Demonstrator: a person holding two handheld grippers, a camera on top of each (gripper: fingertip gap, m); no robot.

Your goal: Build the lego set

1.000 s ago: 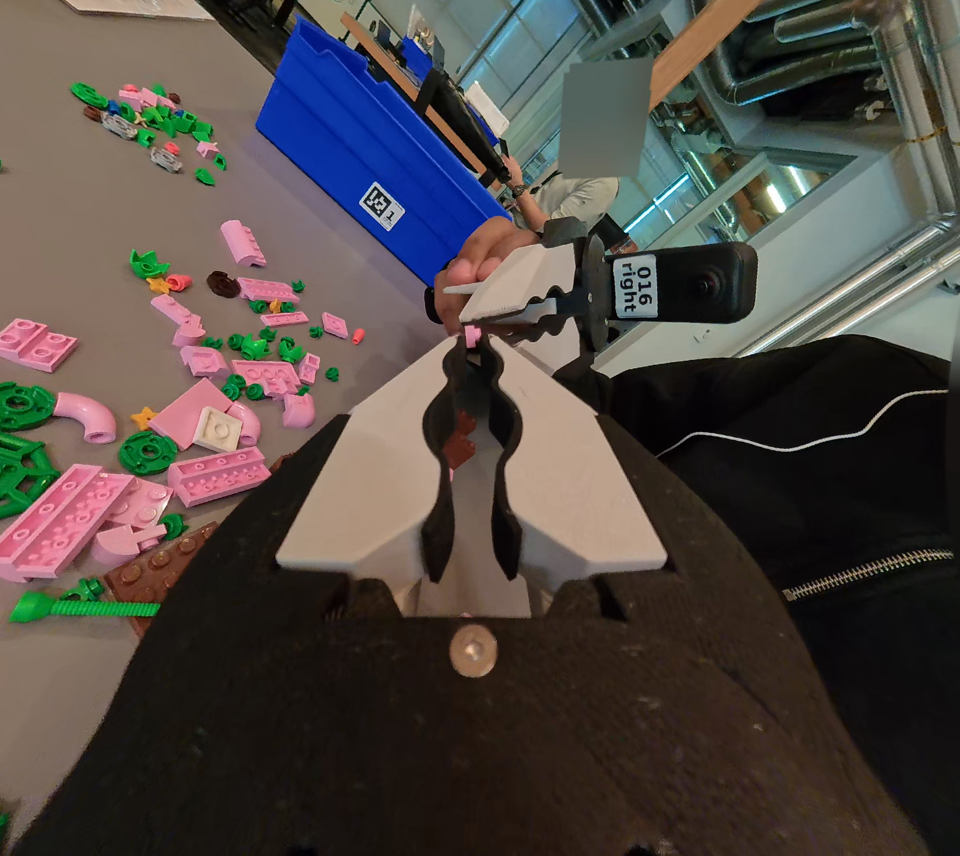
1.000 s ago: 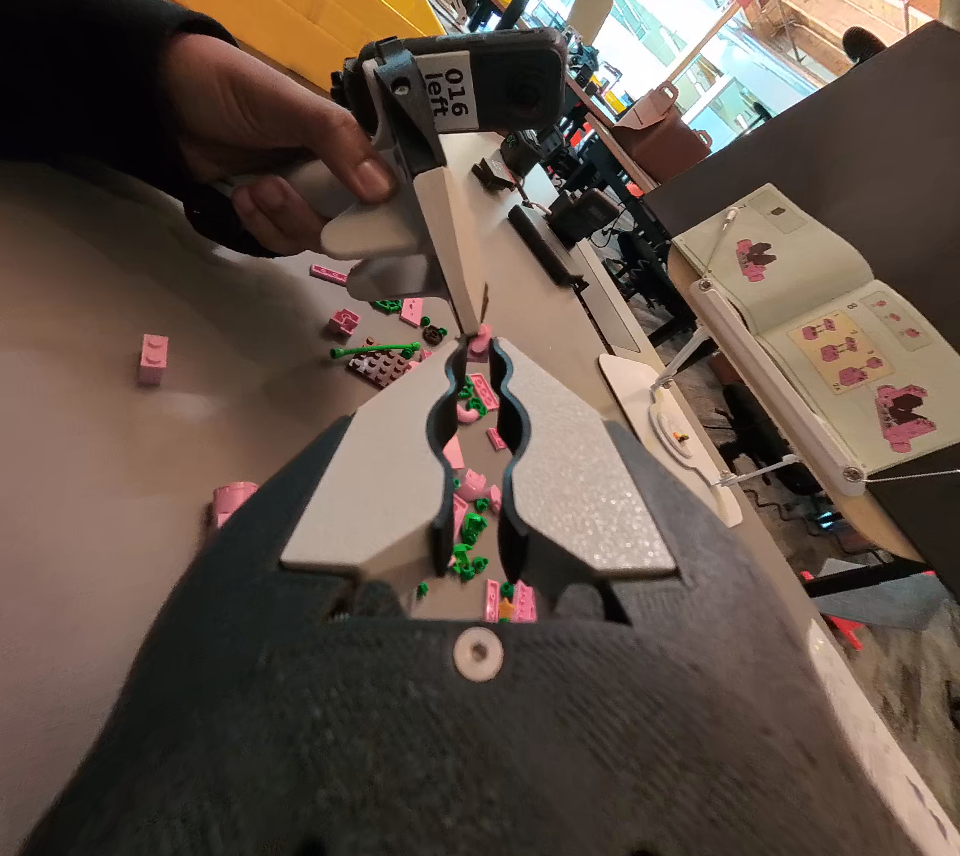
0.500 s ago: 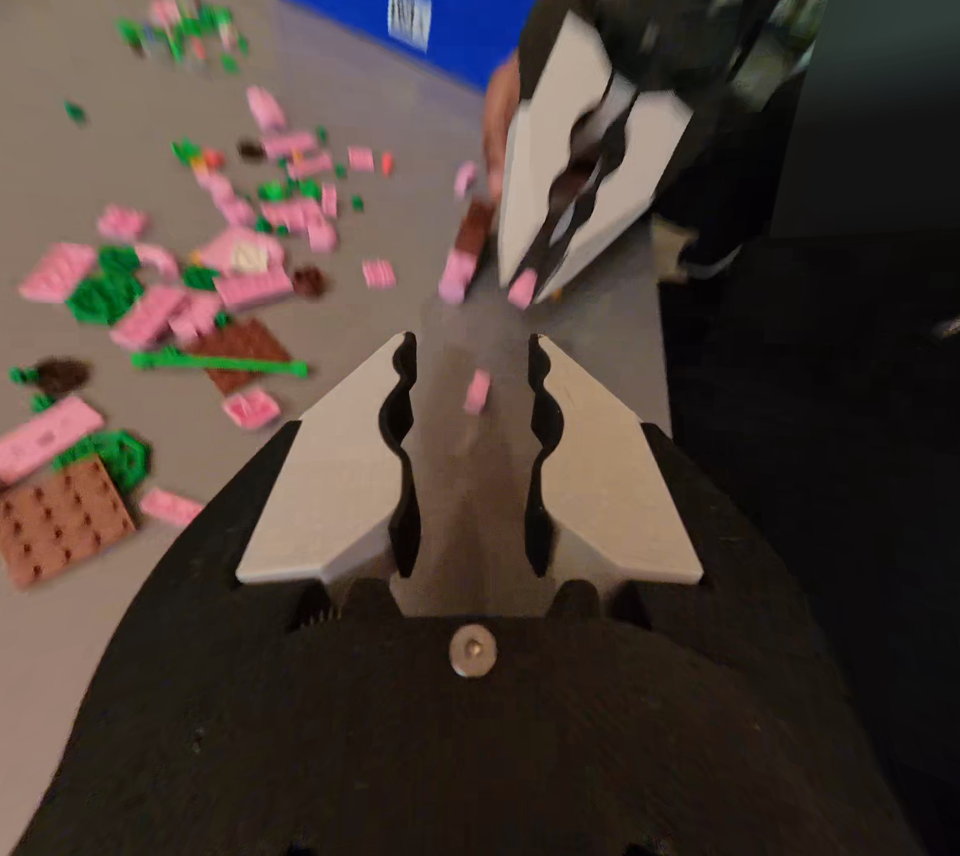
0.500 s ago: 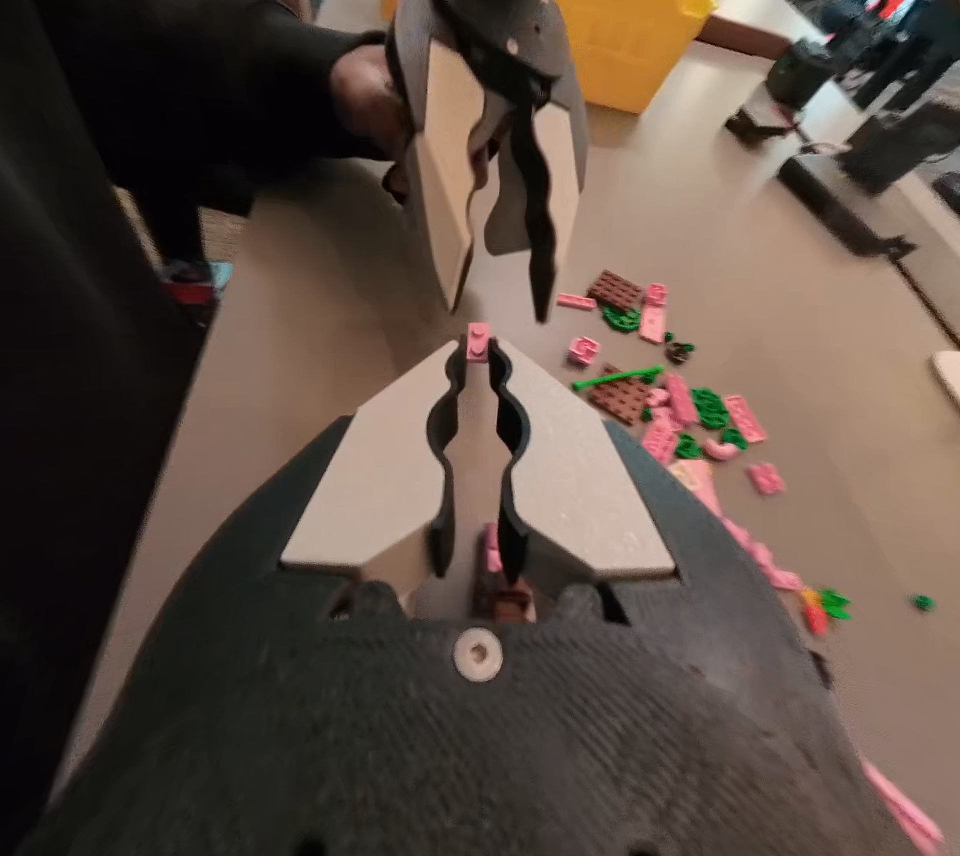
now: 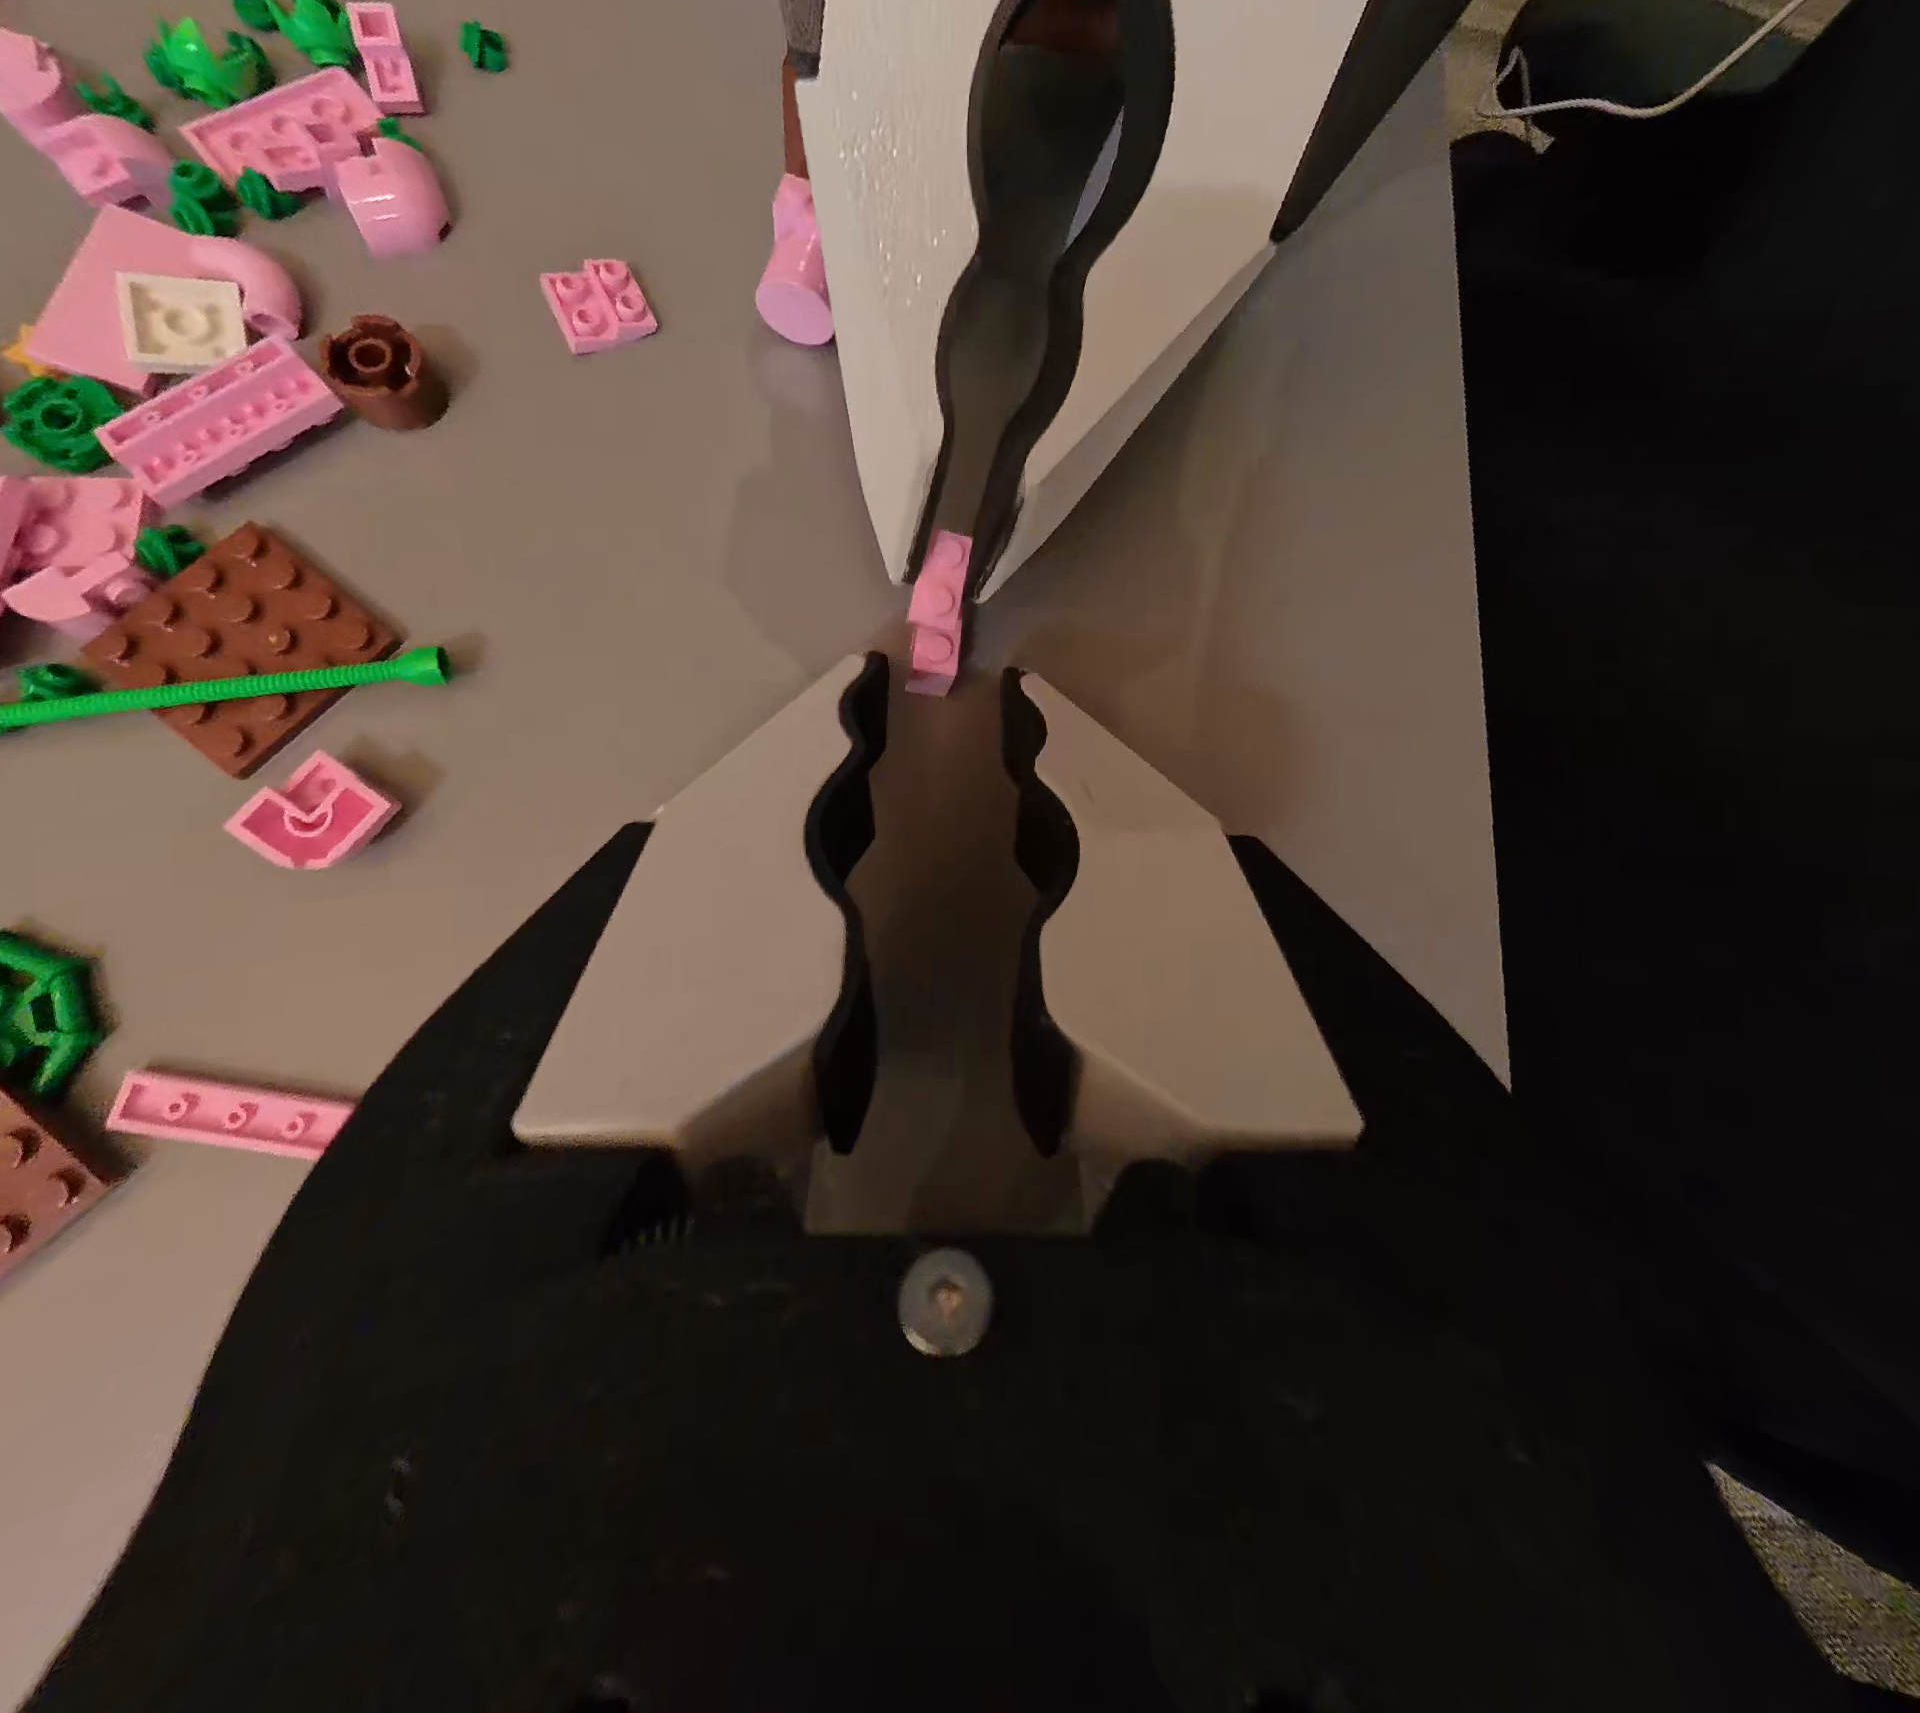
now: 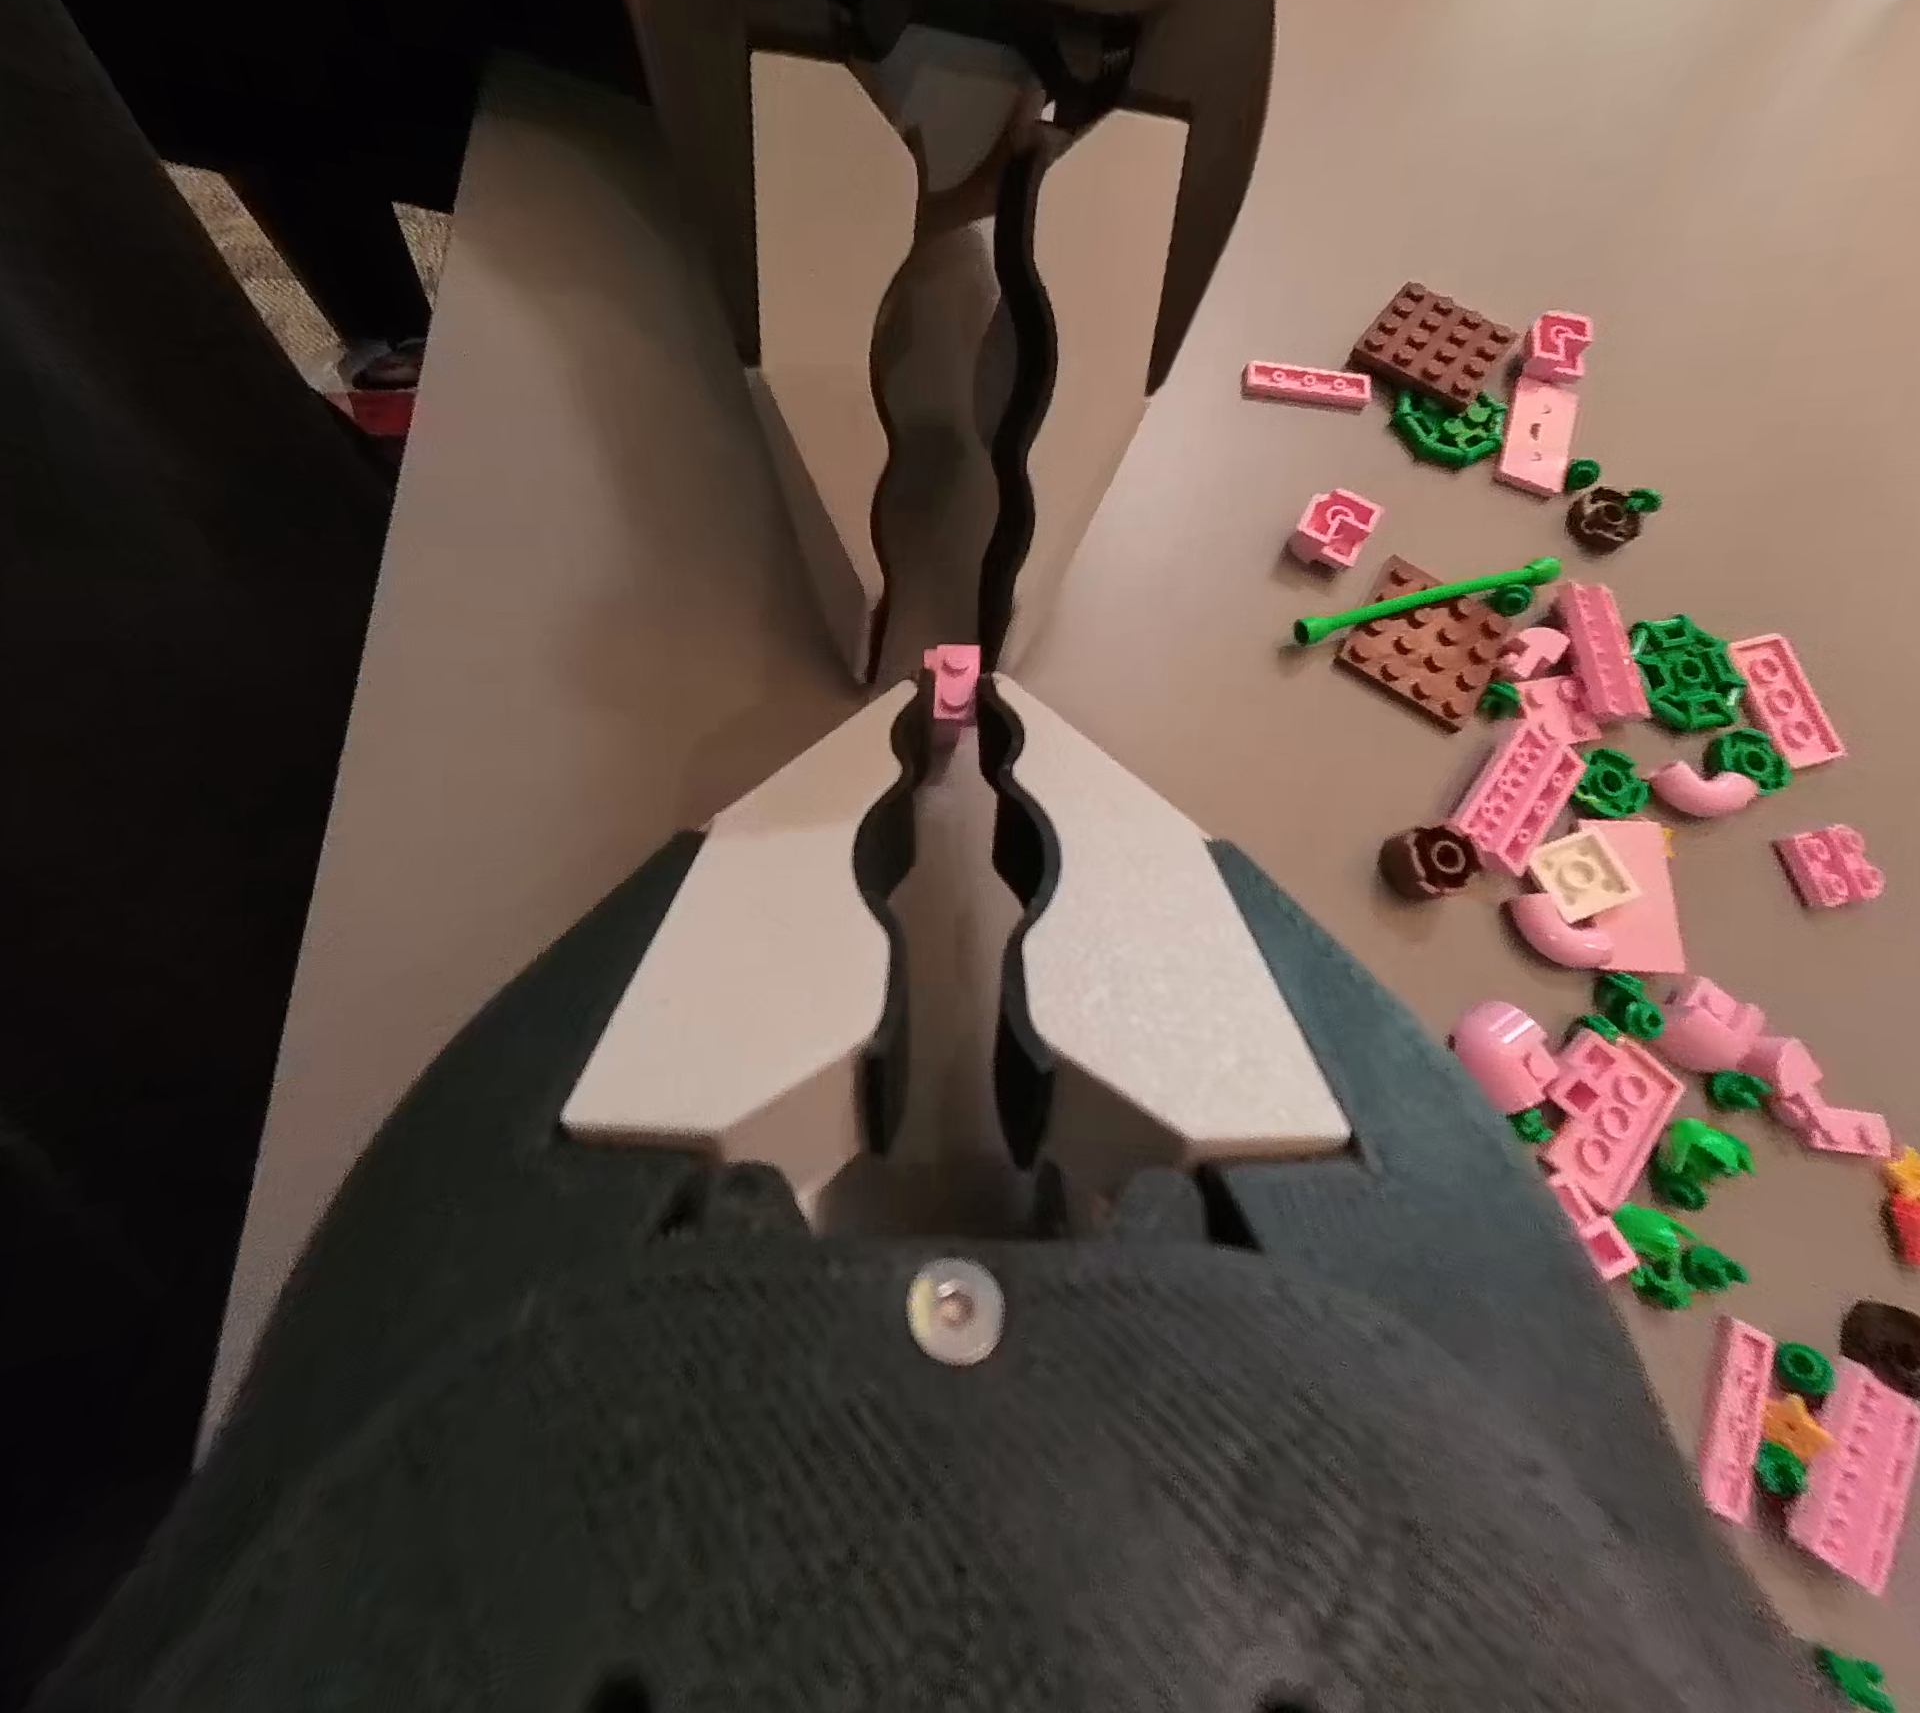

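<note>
Jaws on the right gripper (image 6: 951, 687) are pinched nearly shut on a small pink two-stud plastic lego plate (image 6: 954, 681), held at the very tips with one end sticking out past them, while the left gripper (image 5: 940, 681) stands with its jaws parted and empty, the free end of that plate just at its fingertips. Both tools point tip to tip, low over the bare grey table (image 5: 623, 520) near its edge, and from the left wrist view the pink plate (image 5: 940, 614) hangs down out of the right gripper (image 5: 961, 541) towards the waiting gap. To my eye this is a handover or re-grip of one small part, not yet a joining of bricks: the build looks barely begun, with the loose pile of pink, green and brown pieces lying off to one side, among them a brown square studded plate (image 5: 244, 645) and a thin green ribbed stalk (image 5: 223, 692). Next, I'd guess, the left gripper must close squarely on the exposed end before the right lets go; the piece is tiny and could twist or drop.
</note>
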